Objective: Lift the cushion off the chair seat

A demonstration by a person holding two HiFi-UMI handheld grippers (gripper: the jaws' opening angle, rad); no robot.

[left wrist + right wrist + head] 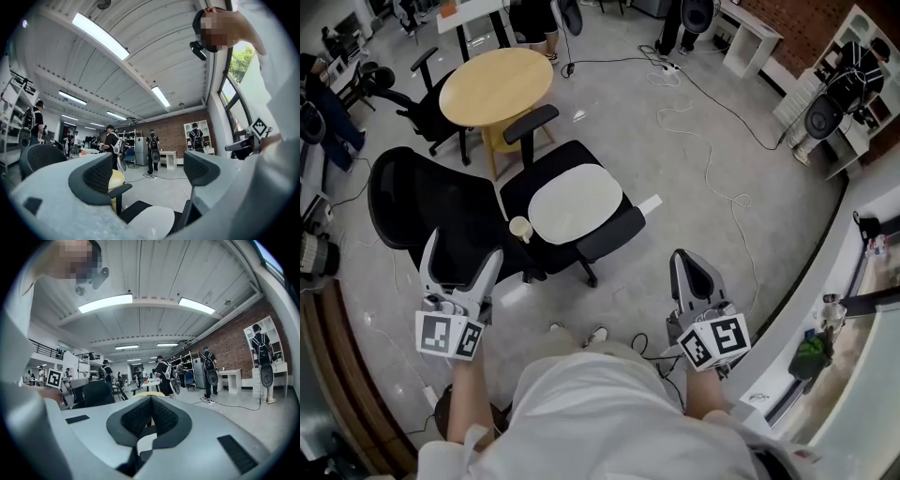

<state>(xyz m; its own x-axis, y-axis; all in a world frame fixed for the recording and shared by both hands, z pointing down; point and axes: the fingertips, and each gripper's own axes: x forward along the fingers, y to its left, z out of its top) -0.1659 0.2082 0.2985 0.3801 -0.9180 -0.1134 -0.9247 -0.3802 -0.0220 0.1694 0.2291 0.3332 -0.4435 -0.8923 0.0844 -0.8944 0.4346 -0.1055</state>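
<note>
1. Now the left claw point(464, 251) gapes wide, empty; the right claw point(686, 261) is closed, empty. Both hang short of the chair point(614, 232).
2. Cushion point(575, 202) lies flat on the chair's seat.
3. Best: open the right too, pinch opposite edges, lift evenly.

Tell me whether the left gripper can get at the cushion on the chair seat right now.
Probably yes. The left gripper, jaws open and empty, faces the cushion with nothing between them; only a small cup stands by the cushion's near edge.

No readable text, brands or numbers, only black-and-white square markers point(448, 336) on left gripper point(463, 246), right gripper point(688, 259)
</note>
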